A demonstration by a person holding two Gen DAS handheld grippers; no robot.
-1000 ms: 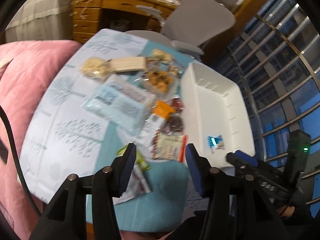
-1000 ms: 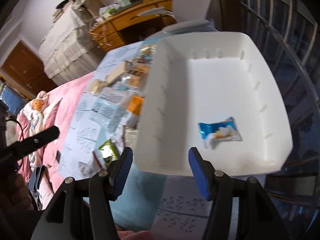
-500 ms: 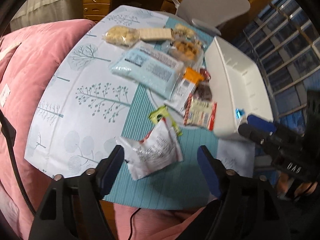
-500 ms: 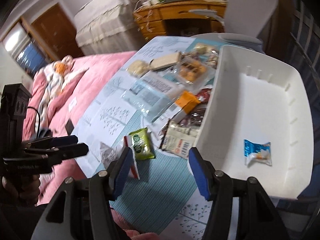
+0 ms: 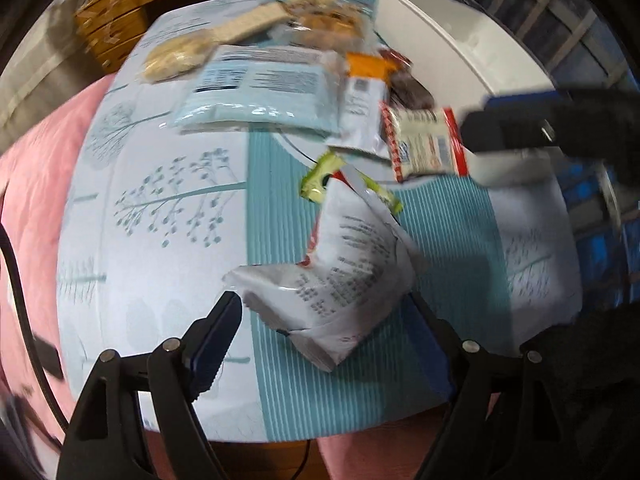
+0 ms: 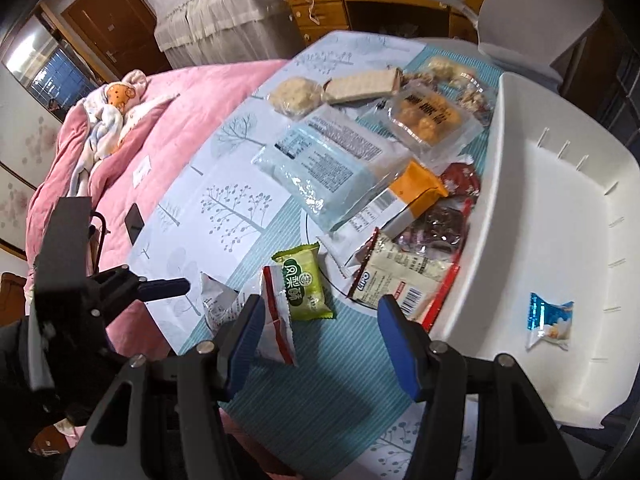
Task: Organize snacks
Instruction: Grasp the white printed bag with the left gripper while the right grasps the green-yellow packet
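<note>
Over the white snack bag (image 5: 340, 276), the left hand-held gripper (image 5: 324, 340) points steeply down, jaws just spreading, bag lying between them.

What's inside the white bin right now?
In the right wrist view the white bin holds one small blue-and-white snack packet near its front wall; the rest of the visible floor is bare. The nearest corner is hidden behind the right tongs.

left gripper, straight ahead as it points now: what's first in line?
Most likely the white crinkled snack bag: it lies on the tablecloth between the open fingers of the left gripper, not yet gripped. Depth is unclear in the fisheye.
</note>
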